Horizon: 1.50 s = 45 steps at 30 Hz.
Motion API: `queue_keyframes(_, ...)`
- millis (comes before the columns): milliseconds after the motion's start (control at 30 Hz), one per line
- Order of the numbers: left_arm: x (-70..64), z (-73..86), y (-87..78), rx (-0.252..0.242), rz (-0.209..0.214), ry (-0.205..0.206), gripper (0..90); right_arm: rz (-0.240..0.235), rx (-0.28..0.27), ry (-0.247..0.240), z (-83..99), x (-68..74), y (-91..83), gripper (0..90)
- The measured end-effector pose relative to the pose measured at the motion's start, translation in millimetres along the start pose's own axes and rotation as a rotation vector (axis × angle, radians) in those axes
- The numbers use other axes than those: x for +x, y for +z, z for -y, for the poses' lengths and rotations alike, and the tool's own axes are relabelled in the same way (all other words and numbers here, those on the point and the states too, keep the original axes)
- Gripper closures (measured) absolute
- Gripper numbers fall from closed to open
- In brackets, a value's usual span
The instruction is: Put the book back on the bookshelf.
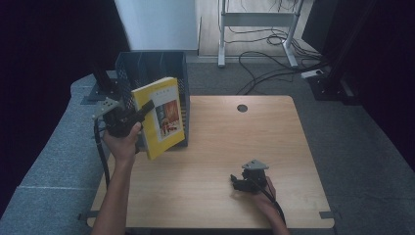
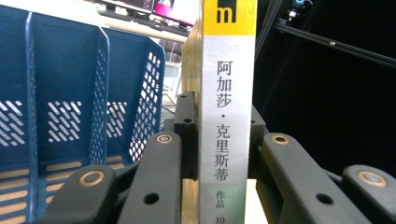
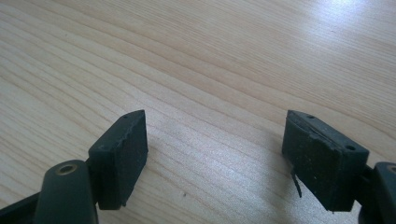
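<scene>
The left gripper [image 1: 142, 111] clamps a yellow book [image 1: 164, 115] beside the blue file rack [image 1: 147, 66]; the right gripper [image 1: 240, 182], jaws apart, rests on the wooden table [image 1: 235, 147] above grey carpet [image 1: 44, 161].

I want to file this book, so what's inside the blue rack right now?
The blue rack shows bare slots with dividers in the left gripper view; the yellow book, clamped in the left gripper, hides its nearer part from above.
</scene>
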<state>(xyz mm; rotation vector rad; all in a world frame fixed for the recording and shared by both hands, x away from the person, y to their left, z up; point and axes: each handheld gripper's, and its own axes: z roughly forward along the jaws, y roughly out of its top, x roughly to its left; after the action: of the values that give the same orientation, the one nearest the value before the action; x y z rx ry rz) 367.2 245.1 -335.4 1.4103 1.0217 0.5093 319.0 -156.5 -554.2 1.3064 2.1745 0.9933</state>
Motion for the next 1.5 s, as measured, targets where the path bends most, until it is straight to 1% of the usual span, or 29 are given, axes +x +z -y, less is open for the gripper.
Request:
queue_keyframes(267, 4.3, -0.2, 5.3, -0.001, -0.019, -0.002, 75.7, 0.0, 0.0, 0.0, 0.0, 0.0, 0.0, 21.8)
queue_keyframes(467, 6.7, 2.1, 12.8, 0.002, -0.031, 0.001, 75.7, 0.0, 0.0, 0.0, 0.0, 0.0, 0.0, 21.8)
queue_keyframes(500, 7.7, 2.8, 15.4, 0.003, -0.038, 0.002, 75.7, 0.0, 0.0, 0.0, 0.0, 0.0, 0.0, 21.8)
queue_keyframes(867, 14.5, 2.9, 27.4, -0.004, -0.052, -0.005, 75.6, 0.001, 0.0, 0.001, 0.1, 0.0, 0.0, 21.8)
queue_keyframes(933, 16.0, 2.5, 29.9, -0.008, -0.053, -0.005, 75.7, 0.001, 0.0, 0.001, 0.1, 0.0, 0.0, 21.8)
queue_keyframes(1067, 21.0, 1.5, 33.5, -0.017, -0.053, -0.02, 75.7, 0.0, 0.0, 0.004, 0.0, 0.2, -0.1, 21.8)
queue_keyframes(1100, 22.7, 0.3, 34.9, -0.021, -0.062, -0.018, 75.7, 0.002, 0.0, 0.004, 0.0, 0.3, -0.1, 21.8)
queue_keyframes(1267, 26.6, -1.7, 39.6, -0.03, -0.073, -0.02, 75.7, 0.003, -0.001, 0.003, 0.2, 0.2, -0.1, 21.8)
queue_keyframes(1333, 27.4, -2.3, 41.5, -0.042, -0.074, -0.015, 75.7, 0.004, -0.002, 0.004, 0.3, 0.2, -0.1, 21.8)
queue_keyframes(1433, 28.9, -4.2, 46.0, -0.037, -0.084, -0.012, 75.7, 0.006, -0.001, 0.005, 0.3, 0.3, -0.3, 21.8)
queue_keyframes(1500, 29.3, -4.5, 49.0, -0.043, -0.095, -0.005, 75.6, 0.005, -0.001, 0.005, 0.3, 0.3, -0.3, 21.8)
